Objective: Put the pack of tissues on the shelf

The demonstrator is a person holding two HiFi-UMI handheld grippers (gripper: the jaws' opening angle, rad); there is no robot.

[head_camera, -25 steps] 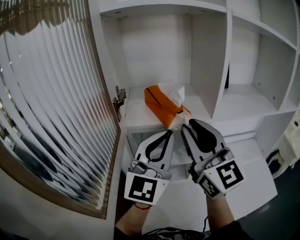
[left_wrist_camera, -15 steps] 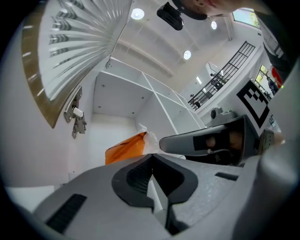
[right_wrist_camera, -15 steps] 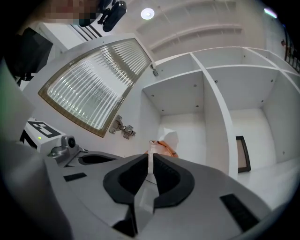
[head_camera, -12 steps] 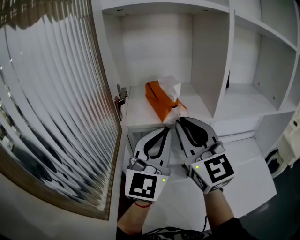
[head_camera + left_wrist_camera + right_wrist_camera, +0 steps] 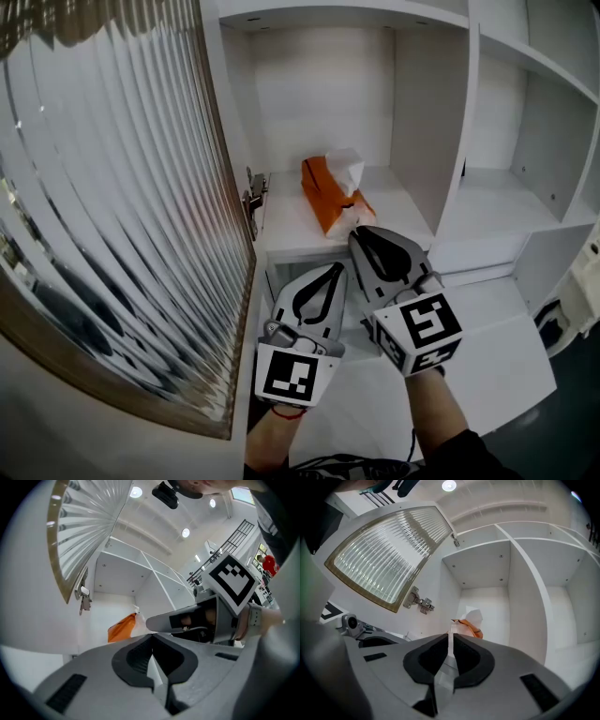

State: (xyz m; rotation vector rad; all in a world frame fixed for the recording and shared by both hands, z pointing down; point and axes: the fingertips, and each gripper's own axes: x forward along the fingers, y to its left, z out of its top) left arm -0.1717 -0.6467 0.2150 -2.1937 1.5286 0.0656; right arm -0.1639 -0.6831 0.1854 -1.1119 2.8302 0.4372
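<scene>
Head view: 1 pack of tissues (image 5: 330, 187) lies on shelf (image 5: 281, 225) in the cupboard bay, near front edge. 2 tongs just below it. Right gripper (image 5: 359, 232) has its tip at the pack's near end, prob. to steer it in. Left gripper (image 5: 336, 268) sits lower, spare. 1 ribbed glass door (image 5: 112, 206) stands open for access.

Left gripper view: jaws together, nothing btwn.

Right gripper view: jaws pinched on the pack's thin end flap, as far as I can tell.
</scene>
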